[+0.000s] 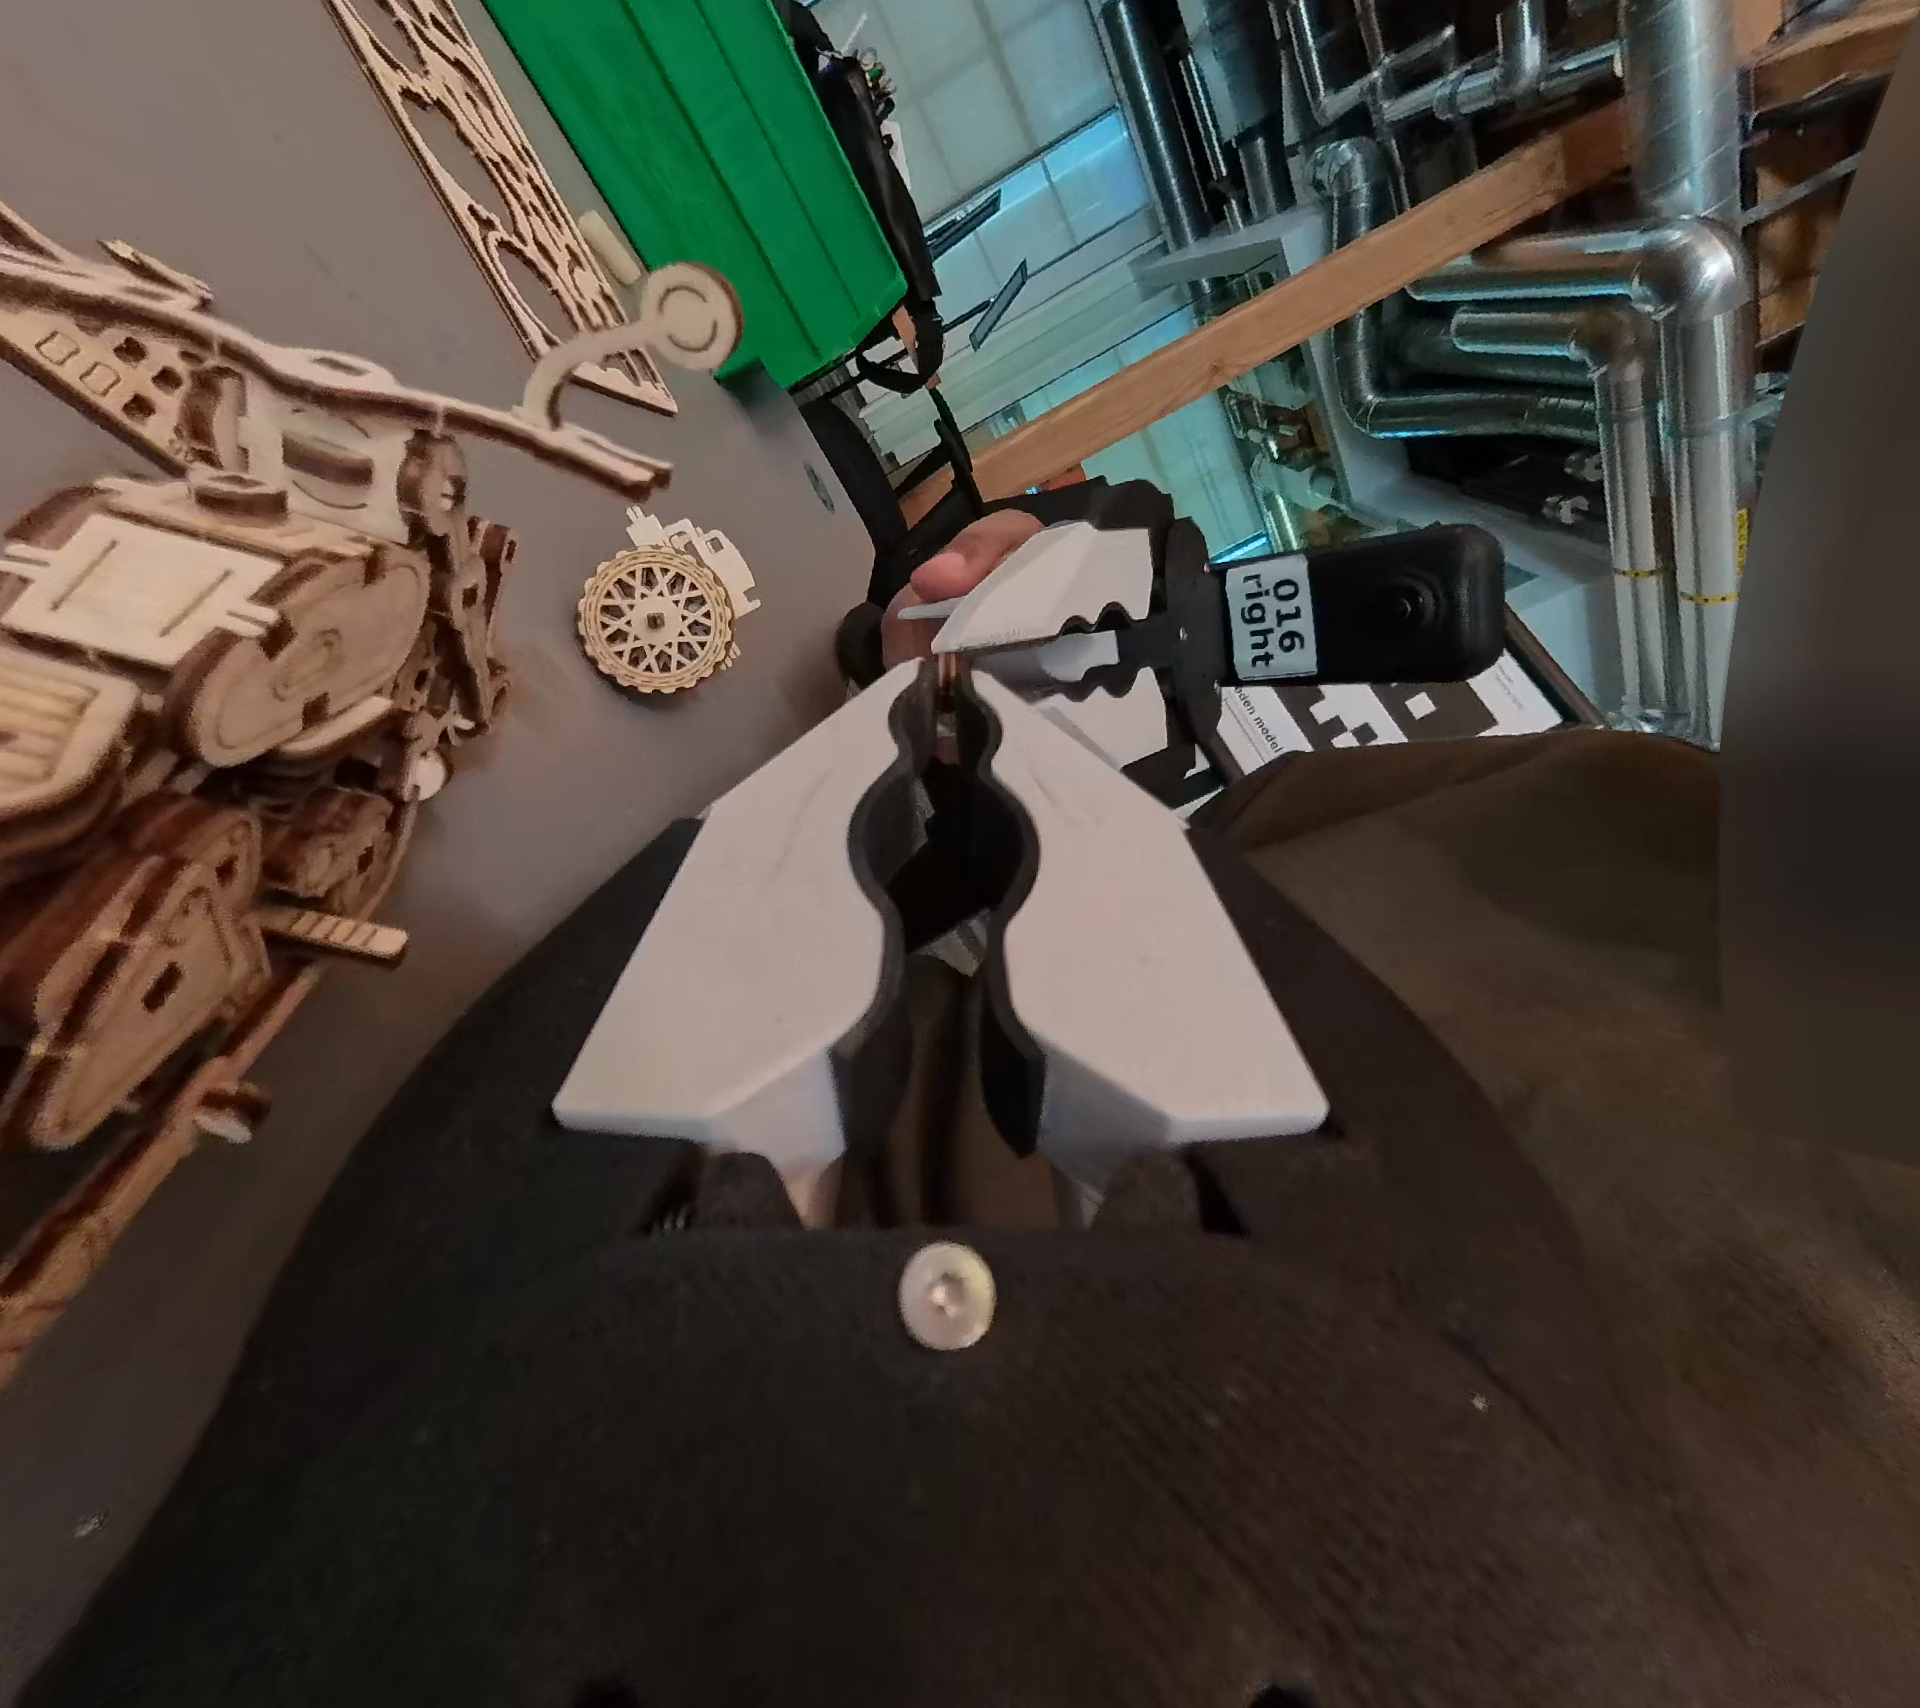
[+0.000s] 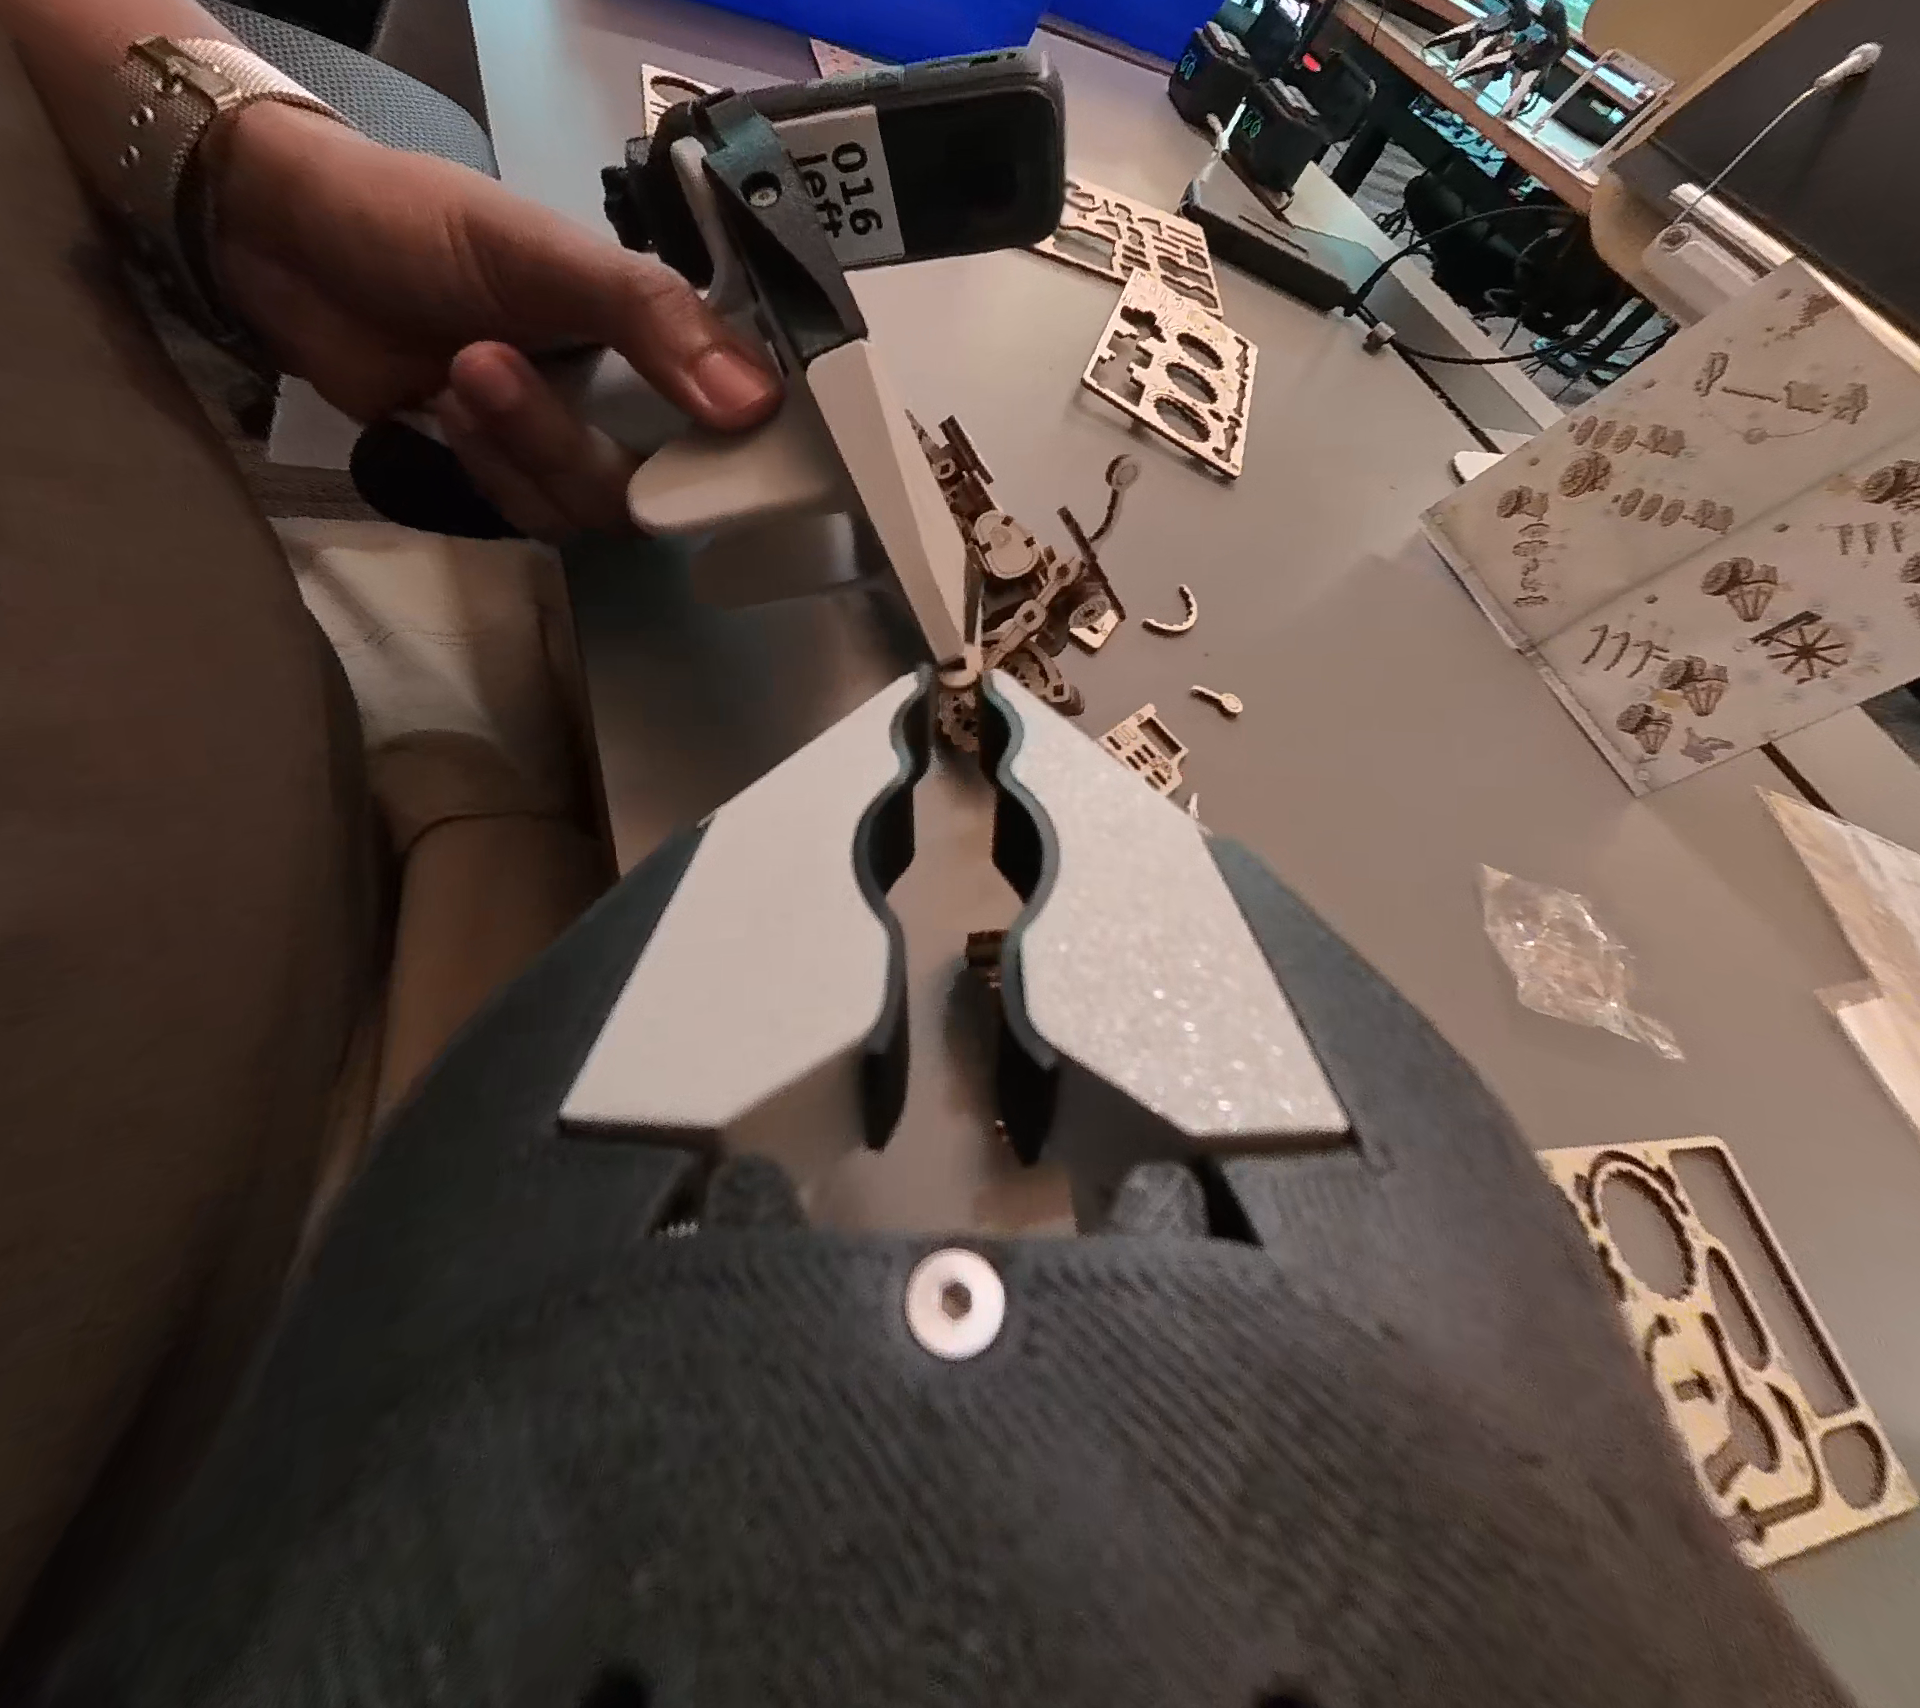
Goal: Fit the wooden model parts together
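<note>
The left wrist view is rolled sideways, looking along its fingers past the wooden model point(image 1: 208, 671), which lies close by to one side on the grey table point(image 1: 644, 775). The right wrist view sits upright just above the table, facing the model point(image 2: 1023, 588) from the near edge. Both share the model, the table and the opposite gripper.

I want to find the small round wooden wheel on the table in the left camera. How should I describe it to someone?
Start at the green bin standing on the grey table. Below its near corner, right of the half-built wooden model, lies the wheel. It alone is a flat toothed disc with crossing spokes, lying apart from the model.
</note>
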`<state>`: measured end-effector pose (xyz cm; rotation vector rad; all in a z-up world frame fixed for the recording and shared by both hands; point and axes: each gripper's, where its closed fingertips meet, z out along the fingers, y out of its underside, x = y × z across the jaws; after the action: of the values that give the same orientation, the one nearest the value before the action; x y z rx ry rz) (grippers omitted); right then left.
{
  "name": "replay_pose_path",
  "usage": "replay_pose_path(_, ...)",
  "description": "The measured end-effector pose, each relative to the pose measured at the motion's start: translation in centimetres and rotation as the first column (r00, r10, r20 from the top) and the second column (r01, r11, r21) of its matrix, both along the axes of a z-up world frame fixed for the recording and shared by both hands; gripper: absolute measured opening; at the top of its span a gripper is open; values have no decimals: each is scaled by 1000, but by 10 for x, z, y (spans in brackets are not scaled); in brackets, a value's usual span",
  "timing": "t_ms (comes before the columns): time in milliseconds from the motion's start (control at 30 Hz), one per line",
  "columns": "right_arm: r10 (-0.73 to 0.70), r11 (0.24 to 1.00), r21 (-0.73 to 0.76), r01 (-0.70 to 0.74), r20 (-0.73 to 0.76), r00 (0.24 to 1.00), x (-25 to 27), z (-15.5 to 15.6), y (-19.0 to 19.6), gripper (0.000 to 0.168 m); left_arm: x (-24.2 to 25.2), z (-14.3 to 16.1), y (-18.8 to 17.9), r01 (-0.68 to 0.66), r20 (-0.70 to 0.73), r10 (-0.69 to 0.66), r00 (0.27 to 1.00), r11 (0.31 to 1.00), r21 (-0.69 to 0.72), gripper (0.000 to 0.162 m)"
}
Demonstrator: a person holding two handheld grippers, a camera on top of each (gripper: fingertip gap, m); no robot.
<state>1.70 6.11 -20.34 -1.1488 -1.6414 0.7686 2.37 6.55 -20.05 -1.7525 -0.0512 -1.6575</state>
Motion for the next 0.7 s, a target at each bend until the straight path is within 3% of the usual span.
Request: replay_pose_path(700, -9, 998, -62, 8, -15, 1000, -1, 1, 3, 6, -1, 1, 1, -5, 31, 6, 999, 1000, -8, 1)
